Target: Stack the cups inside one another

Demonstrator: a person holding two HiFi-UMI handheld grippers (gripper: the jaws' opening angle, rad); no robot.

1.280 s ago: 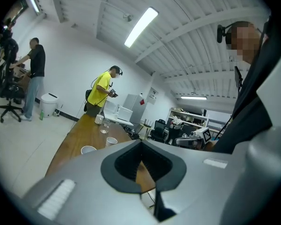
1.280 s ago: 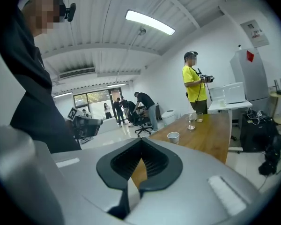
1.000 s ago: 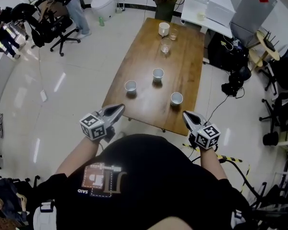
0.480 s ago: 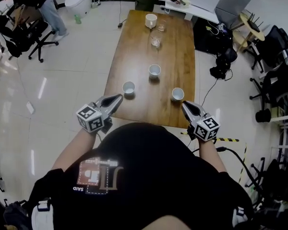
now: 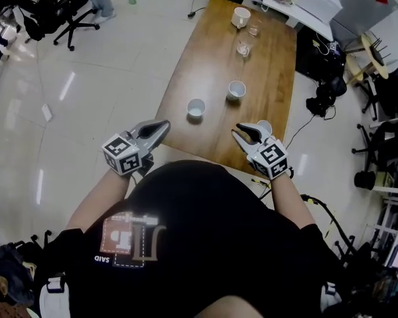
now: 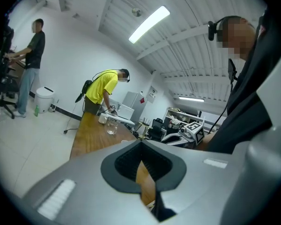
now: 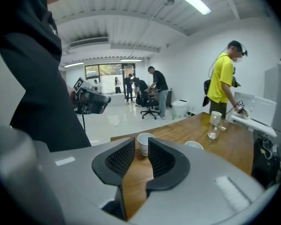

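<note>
Three white paper cups stand on the wooden table: a left cup, a middle cup, and a right cup partly hidden behind my right gripper. My right gripper hovers over the table's near edge, just left of the right cup. Its jaws have just been opening and hold nothing. In the right gripper view, the left cup shows beyond the open jaws, apart from them. My left gripper is shut and empty, off the table's near left corner.
At the far end of the table are a white mug and two clear glasses. A person in a yellow shirt works at a desk there. Office chairs and other people are at the back left. Cables and bags lie right of the table.
My right gripper has swung left and forward over the table's near edge, past the right cup, and its jaws have gone from shut to open. The left gripper has shifted slightly.
</note>
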